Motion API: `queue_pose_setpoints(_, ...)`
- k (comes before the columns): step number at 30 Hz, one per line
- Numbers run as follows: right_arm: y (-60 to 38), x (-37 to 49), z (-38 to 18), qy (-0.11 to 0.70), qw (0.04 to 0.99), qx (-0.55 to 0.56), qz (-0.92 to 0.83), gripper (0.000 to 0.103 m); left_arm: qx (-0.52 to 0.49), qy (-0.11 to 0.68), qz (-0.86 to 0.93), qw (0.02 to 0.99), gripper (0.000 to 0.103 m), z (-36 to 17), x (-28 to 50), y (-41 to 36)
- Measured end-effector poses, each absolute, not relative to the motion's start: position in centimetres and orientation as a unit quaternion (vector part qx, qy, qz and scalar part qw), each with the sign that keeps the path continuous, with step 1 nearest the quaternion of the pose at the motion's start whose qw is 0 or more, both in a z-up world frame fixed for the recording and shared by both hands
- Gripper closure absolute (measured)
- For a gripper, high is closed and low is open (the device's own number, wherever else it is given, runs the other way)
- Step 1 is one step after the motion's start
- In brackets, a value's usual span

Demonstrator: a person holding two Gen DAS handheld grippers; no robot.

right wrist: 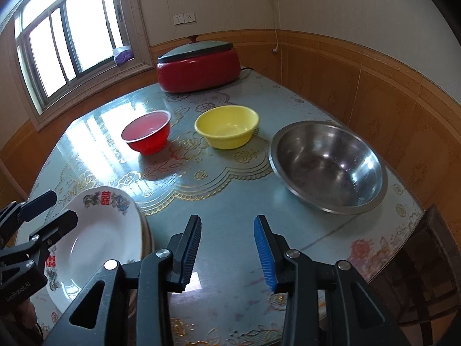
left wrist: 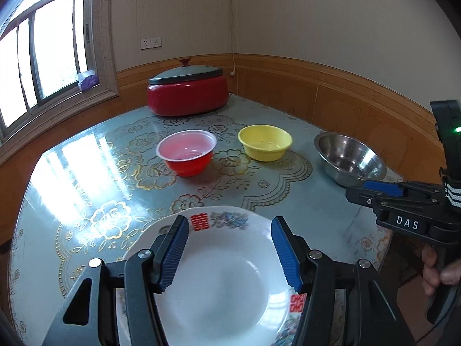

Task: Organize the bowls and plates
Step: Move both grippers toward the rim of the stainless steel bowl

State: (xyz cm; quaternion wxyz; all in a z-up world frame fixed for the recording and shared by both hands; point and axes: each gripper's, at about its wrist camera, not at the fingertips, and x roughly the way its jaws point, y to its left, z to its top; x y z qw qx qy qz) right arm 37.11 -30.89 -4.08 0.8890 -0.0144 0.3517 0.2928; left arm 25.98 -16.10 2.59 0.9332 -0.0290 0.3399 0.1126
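Observation:
A white plate (left wrist: 227, 274) with red characters and a floral rim lies at the table's near edge; it also shows in the right wrist view (right wrist: 103, 239), on top of another plate. My left gripper (left wrist: 229, 226) is open and hovers over it, one finger on each side; it also shows in the right wrist view (right wrist: 53, 207). My right gripper (right wrist: 227, 225) is open and empty above bare table, right of the plate; it also shows in the left wrist view (left wrist: 374, 191). A red bowl (left wrist: 186, 152), a yellow bowl (left wrist: 265, 142) and a steel bowl (left wrist: 350, 158) stand in a row further back.
A red electric pot (left wrist: 187, 92) with a dark lid stands at the table's far edge by the wall. The table (right wrist: 230, 190) has a glossy floral cover. A window is at the left. A dark wooden chair (right wrist: 426, 265) stands by the right edge.

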Motion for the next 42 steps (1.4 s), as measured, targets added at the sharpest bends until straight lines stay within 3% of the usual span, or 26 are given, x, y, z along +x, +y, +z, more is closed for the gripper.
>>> queue_pose_setpoints(15,-40.7,44.6,-3.7,0.338,0.912,0.035,0.228,0.064,-0.007,0.366,0.050,0.929,0.043,1.3,36.2,-24.5)
queue_pose_setpoints(32,-44.8,52.6,-5.4,0.371,0.902,0.063,0.213,0.064,-0.074,0.404,0.030,0.911,0.043,-0.7,43.0,-25.3)
queue_pose_setpoints(35,-45.1,54.6,-6.0,0.383,0.893,0.073,0.225,0.064,-0.112,0.410,0.022,0.905,0.045,-1.1,44.2,-24.7)
queue_pose_setpoints(39,-44.8,57.3,-6.9,0.400,0.877,0.086,0.252,0.064,-0.144,0.412,0.019,0.899,0.056,-1.4,45.9,-24.3)
queue_pose_setpoints(42,-44.3,58.7,-7.6,0.414,0.865,0.080,0.271,0.064,-0.148,0.418,0.026,0.896,0.056,-1.9,46.9,-24.3)
